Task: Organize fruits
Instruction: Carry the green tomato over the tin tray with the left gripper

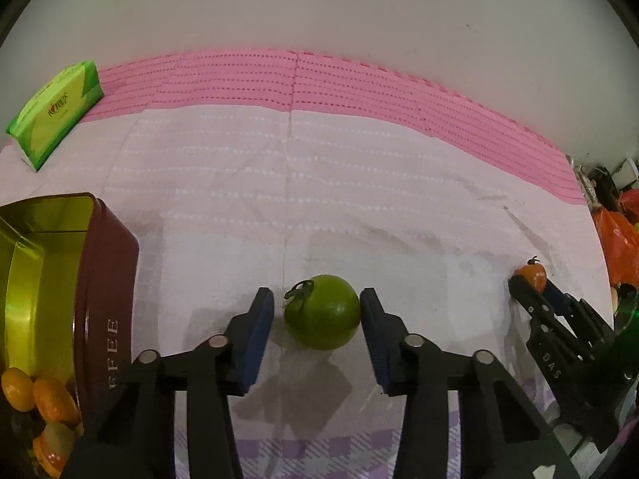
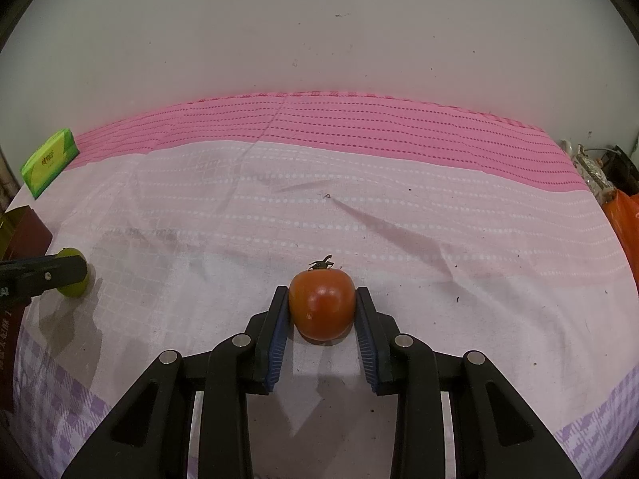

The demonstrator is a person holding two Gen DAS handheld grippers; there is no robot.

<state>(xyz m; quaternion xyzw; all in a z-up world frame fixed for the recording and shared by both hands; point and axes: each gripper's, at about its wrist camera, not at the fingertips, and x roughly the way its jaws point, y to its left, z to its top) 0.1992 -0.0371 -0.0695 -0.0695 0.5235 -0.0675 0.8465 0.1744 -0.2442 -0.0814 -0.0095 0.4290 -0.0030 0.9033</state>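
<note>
The left claw point(image 1: 317, 315) straddles a round green tomato with a dark stalk point(image 1: 322, 312), which rests on the pink-and-white checked cloth point(image 1: 359, 183) covering the desk. Its right blue pad touches the fruit's side, while a narrow gap shows between the left pad and the fruit, so the grip is not fully closed on it. Just to the left stands a dark red rectangular tin with a gold inside point(image 1: 92, 279); several orange fruits point(image 1: 36, 395) lie in its near end.

The right claw point(image 2: 322, 311) is clamped on a round red-orange tomato with a dry stalk point(image 2: 322, 305), both pads pressing its sides, the fruit sitting low at the cloth. The two tomatoes are well apart. A green tissue packet point(image 1: 56, 113) lies near the far left edge of the cloth.
</note>
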